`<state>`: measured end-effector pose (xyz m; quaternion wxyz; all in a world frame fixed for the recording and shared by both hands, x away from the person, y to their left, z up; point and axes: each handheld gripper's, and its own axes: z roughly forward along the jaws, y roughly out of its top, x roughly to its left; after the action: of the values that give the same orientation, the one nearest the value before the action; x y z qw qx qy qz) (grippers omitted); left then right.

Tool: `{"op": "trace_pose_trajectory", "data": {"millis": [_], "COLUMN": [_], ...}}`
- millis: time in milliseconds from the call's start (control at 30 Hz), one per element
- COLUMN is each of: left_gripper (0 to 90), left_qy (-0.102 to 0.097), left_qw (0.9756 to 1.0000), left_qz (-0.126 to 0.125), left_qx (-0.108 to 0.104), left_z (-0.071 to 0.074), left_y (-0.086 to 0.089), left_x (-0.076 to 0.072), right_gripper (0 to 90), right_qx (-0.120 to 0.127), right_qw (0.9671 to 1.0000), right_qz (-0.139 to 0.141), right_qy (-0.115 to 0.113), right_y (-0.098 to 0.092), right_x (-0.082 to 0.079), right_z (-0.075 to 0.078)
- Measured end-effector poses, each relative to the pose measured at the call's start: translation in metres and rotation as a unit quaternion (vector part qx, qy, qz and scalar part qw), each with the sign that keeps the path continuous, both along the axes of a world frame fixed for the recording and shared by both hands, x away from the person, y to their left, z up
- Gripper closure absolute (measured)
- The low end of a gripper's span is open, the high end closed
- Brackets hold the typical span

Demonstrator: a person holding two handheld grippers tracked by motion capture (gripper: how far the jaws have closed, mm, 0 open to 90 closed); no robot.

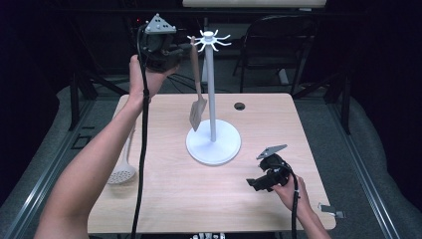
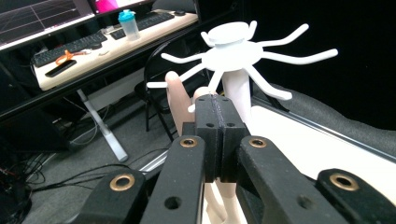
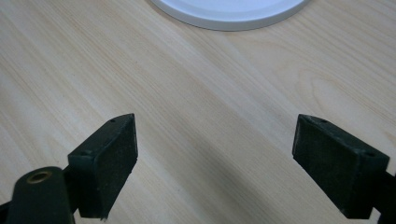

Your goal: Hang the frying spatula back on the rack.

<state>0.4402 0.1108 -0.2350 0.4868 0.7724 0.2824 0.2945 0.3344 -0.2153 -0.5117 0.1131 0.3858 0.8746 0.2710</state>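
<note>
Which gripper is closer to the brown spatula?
Left. The left gripper is shut on the spatula handle by the rack's hooks; the right gripper rests open, low over the table.

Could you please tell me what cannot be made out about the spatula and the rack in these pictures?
- Spatula handle end on its hook: hidden by the left gripper in its own view, too small in the high view.
- Rack base: cut off by the top edge in the right gripper view.
</note>
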Motion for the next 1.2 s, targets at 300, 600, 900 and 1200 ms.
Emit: {"op": "trace_pose_trajectory", "data": {"millis": [300,600,900,1200], "left_gripper": [89.6,57.2,39.5,25.0], "left_qy": [-0.004,0.007,0.033,0.074], "left_qw": [0.9998,0.9993,0.9993,0.997], "left_qz": [-0.006,-0.011,-0.001,0.017], "left_qx": [-0.016,-0.036,-0.014,-0.018], "left_z": [-0.001,-0.016,-0.045,-0.081], "left_y": [0.005,0.026,0.047,0.069], "left_x": [-0.003,-0.025,-0.04,-0.044], "right_gripper": [14.0,13.8,14.1,13.5], "right_qx": [0.005,0.009,0.005,0.005], "right_qw": [1.0,1.0,1.0,1.0], "right_qz": [-0.001,-0.001,-0.002,-0.003], "right_qy": [0.0,0.001,0.002,0.002], "right_y": [0.0,0.0,0.001,0.001], "right_x": [0.0,-0.001,0.0,0.001], "right_z": [-0.001,0.001,-0.002,-0.002]}}
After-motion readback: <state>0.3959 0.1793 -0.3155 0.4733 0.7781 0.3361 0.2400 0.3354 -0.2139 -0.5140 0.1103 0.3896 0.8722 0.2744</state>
